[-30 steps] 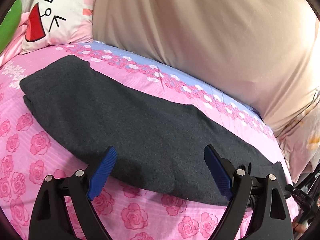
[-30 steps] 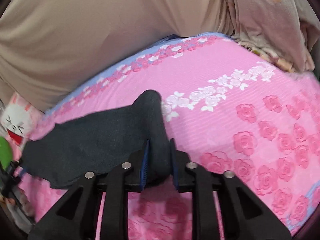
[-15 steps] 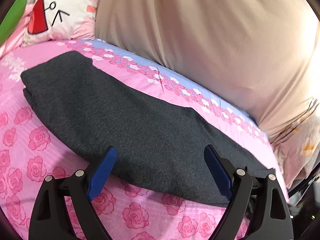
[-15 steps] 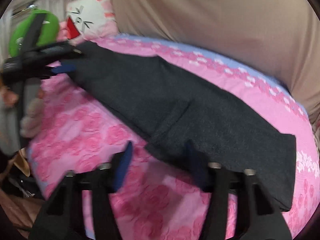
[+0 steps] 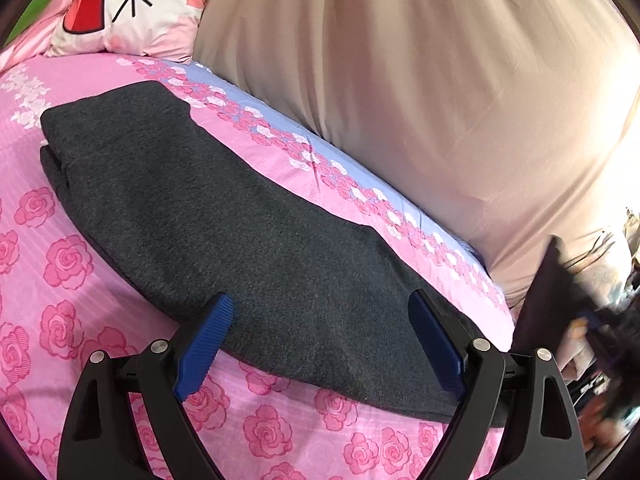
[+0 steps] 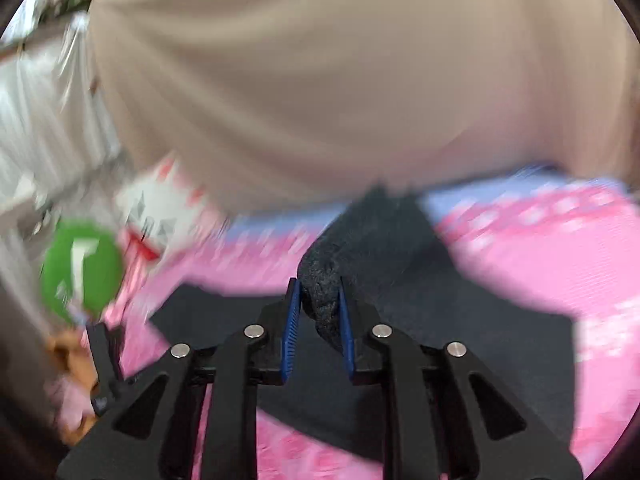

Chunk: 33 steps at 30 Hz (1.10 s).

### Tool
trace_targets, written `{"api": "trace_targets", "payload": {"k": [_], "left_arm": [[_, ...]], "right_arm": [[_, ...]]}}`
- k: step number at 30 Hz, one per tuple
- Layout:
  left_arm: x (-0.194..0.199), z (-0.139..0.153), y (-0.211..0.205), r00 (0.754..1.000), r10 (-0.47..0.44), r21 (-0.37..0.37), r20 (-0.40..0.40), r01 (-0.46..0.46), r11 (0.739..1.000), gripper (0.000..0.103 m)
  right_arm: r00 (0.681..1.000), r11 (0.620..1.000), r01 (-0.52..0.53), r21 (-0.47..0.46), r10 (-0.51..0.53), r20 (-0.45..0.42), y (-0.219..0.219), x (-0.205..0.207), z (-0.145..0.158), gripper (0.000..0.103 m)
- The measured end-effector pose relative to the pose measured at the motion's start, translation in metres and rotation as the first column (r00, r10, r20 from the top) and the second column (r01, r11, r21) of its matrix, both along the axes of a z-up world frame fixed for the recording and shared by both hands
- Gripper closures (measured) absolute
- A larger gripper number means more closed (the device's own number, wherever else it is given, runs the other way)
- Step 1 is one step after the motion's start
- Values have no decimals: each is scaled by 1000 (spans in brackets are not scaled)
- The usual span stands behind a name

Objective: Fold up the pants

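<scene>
Dark grey pants (image 5: 248,248) lie folded lengthwise across the pink rose bedsheet (image 5: 60,260). My left gripper (image 5: 320,302) hangs open just over their near edge, blue pads wide apart and touching nothing. In the blurred right wrist view, my right gripper (image 6: 318,282) pinches a bunched, lifted end of the pants (image 6: 380,240) between its blue pads, and its jaws are opening. The rest of the fabric spreads flat below it. At the right edge of the left wrist view a dark blurred shape (image 5: 552,280) stands raised.
A beige draped cloth (image 5: 400,80) rises along the bed's far side. A cartoon-face pillow (image 5: 132,4) and a green cushion (image 6: 80,268) sit at the head end. A person's hand (image 6: 68,352) shows low on the left of the right wrist view.
The right wrist view has swung fast; the pants end now hangs lifted between its pads. The left gripper drifted slightly along the pants and stayed open.
</scene>
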<state>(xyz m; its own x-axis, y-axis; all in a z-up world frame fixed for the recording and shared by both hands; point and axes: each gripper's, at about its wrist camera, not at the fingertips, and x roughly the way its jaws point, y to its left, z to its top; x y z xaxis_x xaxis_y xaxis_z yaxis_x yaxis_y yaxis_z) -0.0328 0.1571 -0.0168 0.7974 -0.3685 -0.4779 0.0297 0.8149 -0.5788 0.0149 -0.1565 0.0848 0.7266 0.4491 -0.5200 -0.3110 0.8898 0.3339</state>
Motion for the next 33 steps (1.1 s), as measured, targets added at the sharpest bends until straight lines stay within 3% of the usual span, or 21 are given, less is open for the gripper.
{"api": "trace_targets", "payload": {"k": [2,4,7,9,10,13,16,18,19,20,21,22,24,27,30,33], "left_arm": [[-2,2,7,1000,4,-19,-3,-4,1000,16],[-7,9,21,1000,28,15,-2,-27,1000,16],[-21,23,62,991,131,82,29,-133,988,16],[-20,25,96,976,218,74,-7,-217,973,16],[-15,23,116,963,266,66,-40,-263,962,16],[4,11,153,909,390,84,-145,-382,920,16],[30,-10,164,896,362,39,-257,-365,930,16],[36,-8,156,890,391,70,-233,-386,920,17],[43,-8,150,906,353,64,-234,-348,935,24],[50,-10,147,920,306,40,-244,-305,951,56],[55,-12,143,920,293,45,-262,-291,956,78],[56,-10,140,917,303,61,-259,-298,953,86],[53,6,131,927,311,75,-209,-302,951,90],[42,61,101,965,251,84,-74,-245,966,91],[28,122,45,990,124,145,63,-132,981,91],[13,168,-29,985,-34,239,170,-8,971,90]], "right_arm": [[988,995,-71,-73,59,-144,36,19,-51,70],[980,995,-69,-66,55,-190,40,17,-74,70],[991,999,14,-49,-21,-132,17,-9,-68,63],[991,989,110,-99,-117,-63,-6,-28,-59,36],[987,981,149,-126,-155,-39,-13,-36,-56,32],[970,952,236,-197,-244,-20,-36,-48,-56,30],[950,922,300,-244,-312,-10,-54,-57,-62,27],[940,914,326,-241,-341,-23,-66,-60,-71,23],[936,914,332,-232,-349,-36,-70,-61,-77,22],[934,918,338,-207,-355,-51,-75,-61,-80,22],[933,921,344,-184,-357,-46,-76,-61,-79,22],[934,924,346,-161,-355,-33,-79,-62,-78,21],[935,927,347,-145,-354,-31,-82,-64,-79,20],[943,939,327,-109,-332,-34,-86,-67,-80,19],[947,947,316,-61,-319,-39,-91,-67,-80,19],[949,950,312,-16,-312,-44,-98,-68,-81,17]]}}
